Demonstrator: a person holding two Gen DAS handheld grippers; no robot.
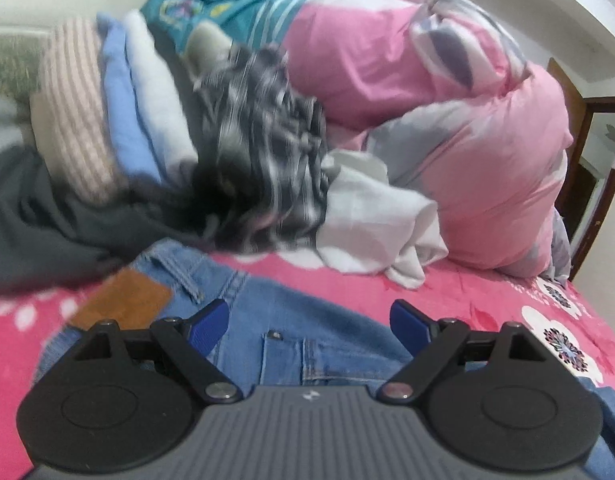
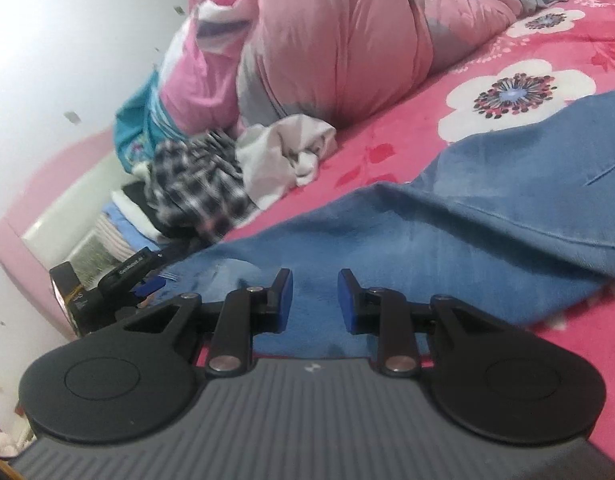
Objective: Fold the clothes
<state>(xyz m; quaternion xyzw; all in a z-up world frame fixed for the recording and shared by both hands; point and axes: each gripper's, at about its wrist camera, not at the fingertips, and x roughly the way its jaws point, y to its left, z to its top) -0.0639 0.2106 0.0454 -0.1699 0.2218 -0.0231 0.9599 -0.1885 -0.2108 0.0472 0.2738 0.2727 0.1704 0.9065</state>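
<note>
Blue jeans lie spread on the pink floral bedspread, in front of a heap of unfolded clothes and a pink duvet. The left gripper hovers over the waistband, jaws spread wide — nothing between them. The right gripper sits above a denim leg, jaws narrowly parted, pinching nothing.

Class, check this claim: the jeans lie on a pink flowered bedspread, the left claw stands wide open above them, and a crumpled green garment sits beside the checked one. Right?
One slip: the crumpled garment beside the checked one is white, not green, as the left wrist view shows. The rest stands.
</note>
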